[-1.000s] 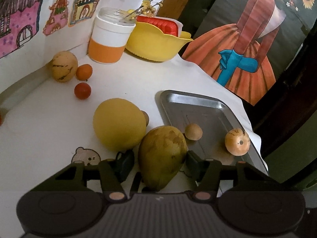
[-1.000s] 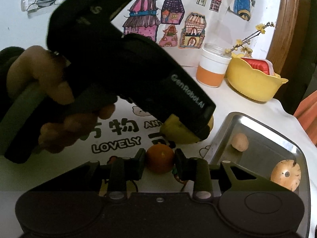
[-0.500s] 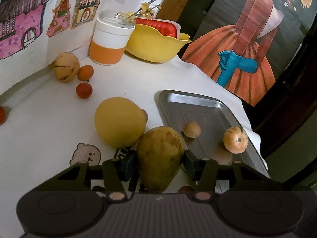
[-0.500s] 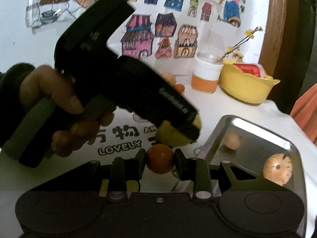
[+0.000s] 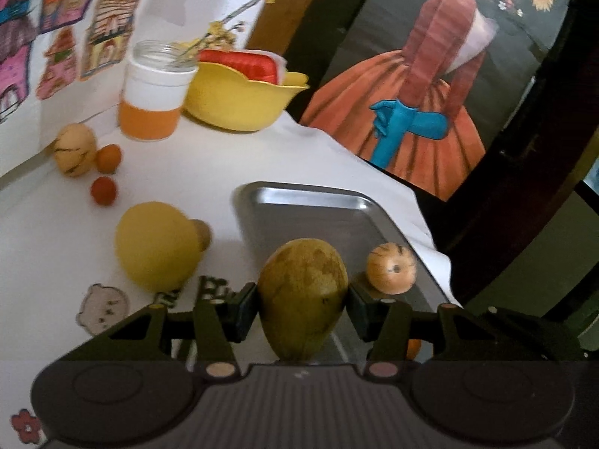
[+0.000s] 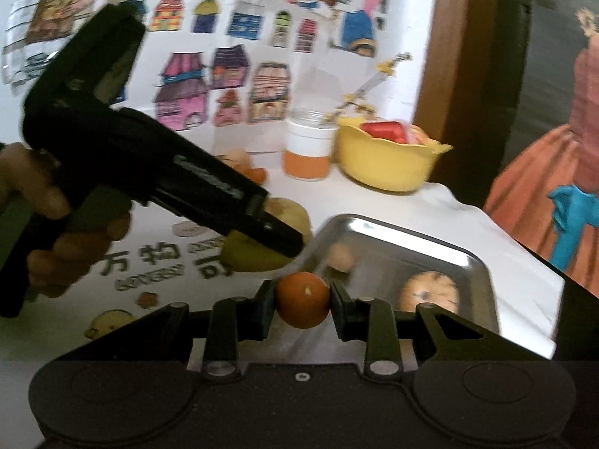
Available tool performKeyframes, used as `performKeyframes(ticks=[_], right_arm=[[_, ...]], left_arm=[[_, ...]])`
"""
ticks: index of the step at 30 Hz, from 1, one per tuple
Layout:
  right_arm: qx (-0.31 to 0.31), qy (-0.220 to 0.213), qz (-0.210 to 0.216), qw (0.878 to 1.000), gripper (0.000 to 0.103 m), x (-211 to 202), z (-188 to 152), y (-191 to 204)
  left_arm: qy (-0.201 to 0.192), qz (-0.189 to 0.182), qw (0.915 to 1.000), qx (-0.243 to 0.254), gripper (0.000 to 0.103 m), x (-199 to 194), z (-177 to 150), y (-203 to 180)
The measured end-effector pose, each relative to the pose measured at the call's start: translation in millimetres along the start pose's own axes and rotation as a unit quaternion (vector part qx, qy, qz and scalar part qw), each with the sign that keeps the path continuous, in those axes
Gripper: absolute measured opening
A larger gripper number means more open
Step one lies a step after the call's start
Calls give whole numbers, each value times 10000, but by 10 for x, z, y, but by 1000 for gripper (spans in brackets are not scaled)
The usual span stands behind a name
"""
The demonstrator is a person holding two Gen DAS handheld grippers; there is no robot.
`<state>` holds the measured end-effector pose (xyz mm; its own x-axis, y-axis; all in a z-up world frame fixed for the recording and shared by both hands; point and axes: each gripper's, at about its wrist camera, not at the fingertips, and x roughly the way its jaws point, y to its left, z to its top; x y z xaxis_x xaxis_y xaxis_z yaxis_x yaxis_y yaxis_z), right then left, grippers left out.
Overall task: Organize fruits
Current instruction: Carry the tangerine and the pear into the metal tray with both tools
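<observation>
My left gripper (image 5: 302, 305) is shut on a green-yellow mango (image 5: 302, 299), held over the near left part of the steel tray (image 5: 318, 202). A striped orange fruit (image 5: 391, 267) lies in the tray to the mango's right. My right gripper (image 6: 302, 305) is shut on a small orange (image 6: 302, 298) at the tray's (image 6: 441, 254) near left rim. In the right wrist view a small tan fruit (image 6: 340, 257) and the striped fruit (image 6: 428, 292) lie in the tray. A hand (image 6: 56, 232) holds the black left gripper body (image 6: 157, 172) there.
On the white cloth lie a big yellow fruit (image 5: 157, 245), a small red fruit (image 5: 103, 191), an orange one (image 5: 108, 157) and a striped pale fruit (image 5: 74, 149). An orange-and-white jar (image 5: 153, 101) and a yellow bowl (image 5: 239, 101) stand at the back. The table edge drops off right of the tray.
The left gripper shut on the mango, lifted it and carried it right over the tray. The right gripper, still holding the small orange, moved right to the tray's rim.
</observation>
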<state>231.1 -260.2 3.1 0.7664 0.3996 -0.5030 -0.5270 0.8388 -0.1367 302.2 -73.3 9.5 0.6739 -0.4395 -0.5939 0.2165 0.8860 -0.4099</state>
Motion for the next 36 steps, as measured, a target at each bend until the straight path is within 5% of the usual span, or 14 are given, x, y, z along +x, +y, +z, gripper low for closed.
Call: performKeyframes(ticks=[14, 36], right_arm=[[398, 241, -476, 9978, 33, -39, -253, -303], [590, 339, -546, 9962, 33, -5, -358, -373]], left_arm=[[180, -2, 9996, 240, 55, 252, -105, -303], [274, 151, 9985, 445, 56, 357, -211, -422]])
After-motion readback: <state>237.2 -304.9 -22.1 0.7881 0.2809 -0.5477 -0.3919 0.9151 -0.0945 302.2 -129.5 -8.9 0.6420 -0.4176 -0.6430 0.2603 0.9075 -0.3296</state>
